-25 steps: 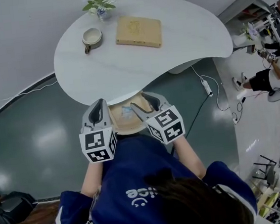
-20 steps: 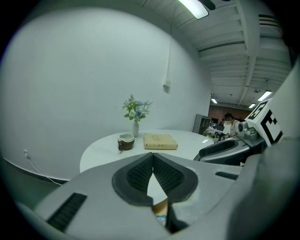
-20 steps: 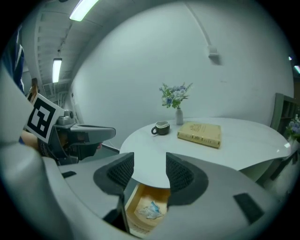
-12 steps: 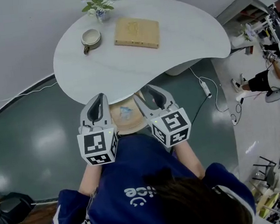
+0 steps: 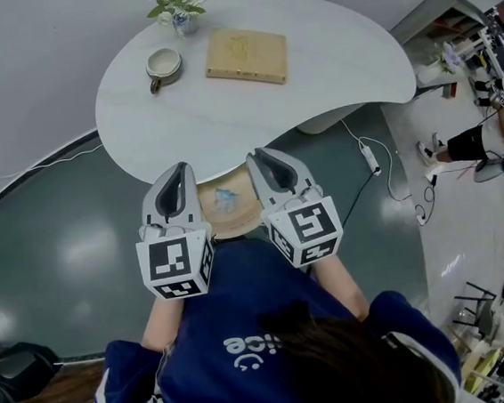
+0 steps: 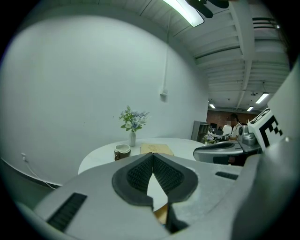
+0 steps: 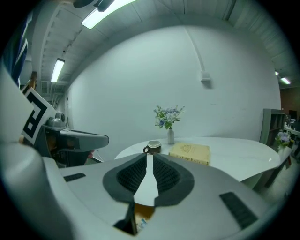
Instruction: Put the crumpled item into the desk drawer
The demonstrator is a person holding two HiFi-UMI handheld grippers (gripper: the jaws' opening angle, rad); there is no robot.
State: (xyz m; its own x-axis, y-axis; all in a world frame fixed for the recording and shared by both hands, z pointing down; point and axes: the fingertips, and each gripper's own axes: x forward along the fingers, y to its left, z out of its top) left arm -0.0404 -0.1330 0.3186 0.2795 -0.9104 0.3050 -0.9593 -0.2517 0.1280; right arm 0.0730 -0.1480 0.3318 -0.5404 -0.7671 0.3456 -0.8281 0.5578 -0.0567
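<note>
A white round table [image 5: 224, 109] filled the top half of the head view. Under its near edge, in the middle of the frame, a tan desk drawer [image 5: 240, 213] stood pulled out. The crumpled item [image 5: 225, 196], a small white and blue wad, lay inside the drawer. No tongs were touching it.

The left gripper [image 5: 177, 170] was just left of the drawer and above it. Its two jaws were pressed together at the tips, and nothing was between them. The right gripper [image 5: 259, 155] was just right of the drawer, also above it. Its jaws had just been closing. Only a thin gap was left between them, and they pinched nothing. The two grippers were side by side, with the open drawer showing between them.

At the upper left of the table sat a small cup [image 5: 164, 65]. Just to its right lay a flat tan book [image 5: 246, 55]. A little vase of flowers [image 5: 179, 2] stood at the top edge of the frame, behind the cup. The person's blue top [image 5: 248, 331] filled the bottom of the frame.
</note>
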